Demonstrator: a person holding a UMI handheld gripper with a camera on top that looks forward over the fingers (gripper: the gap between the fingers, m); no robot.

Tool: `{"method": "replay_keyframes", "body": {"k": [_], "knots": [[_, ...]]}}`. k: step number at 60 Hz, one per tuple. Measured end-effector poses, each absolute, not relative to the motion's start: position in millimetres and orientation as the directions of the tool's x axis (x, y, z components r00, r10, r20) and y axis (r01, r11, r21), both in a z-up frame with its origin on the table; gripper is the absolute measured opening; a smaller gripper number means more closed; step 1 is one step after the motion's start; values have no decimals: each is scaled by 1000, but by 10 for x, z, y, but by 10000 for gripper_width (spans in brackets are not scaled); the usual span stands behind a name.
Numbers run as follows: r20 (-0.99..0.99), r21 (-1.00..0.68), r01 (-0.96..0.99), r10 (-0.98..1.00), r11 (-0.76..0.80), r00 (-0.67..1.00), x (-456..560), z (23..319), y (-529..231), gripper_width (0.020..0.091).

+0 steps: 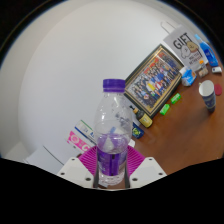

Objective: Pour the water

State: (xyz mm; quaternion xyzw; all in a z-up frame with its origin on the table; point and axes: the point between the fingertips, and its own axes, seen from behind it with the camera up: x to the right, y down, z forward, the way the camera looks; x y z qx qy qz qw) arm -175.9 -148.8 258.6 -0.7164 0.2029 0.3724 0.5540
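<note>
A clear plastic water bottle (112, 135) with a purple cap and a purple label stands upright between my fingers, in the middle of the gripper view. Both magenta pads (85, 157) press against the bottle's lower body, one at each side, so my gripper (112, 165) is shut on it. The bottle's base is hidden behind the fingers. A white cup with a blue band (207, 95) stands on the wooden table (175, 125) far beyond the fingers, to the right.
A colourful boxed game (157, 75) leans against the white wall beyond the bottle, with a box marked GIFT (186, 48) behind it. Small coloured items lie on the table near the box and a pink packet (80, 137) sits left of the bottle.
</note>
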Motion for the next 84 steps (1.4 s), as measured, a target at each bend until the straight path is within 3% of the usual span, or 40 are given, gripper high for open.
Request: {"method": "replay_keyframes", "body": {"k": [11,30,44,55,66,75,84], "knots": [[-965,-259,-909,49,-326,258,-907,2758,-1095,351],[-941,339,-904,-75,-261,-331,250,2346,-697,351],[-855,518,-821,-104,-241,-509,585,2154,-607,351],[-933,357,-885,-147,-298,-327,563,2133,-663,352],[-982,-134,-924,-79,-359,173,811,2294,-699,352],[-797,-578,-760,5,-297,604,1359,2606,-682,352],[-465,-869,-453,17,-198,885,1987,2779,-675,351]]}}
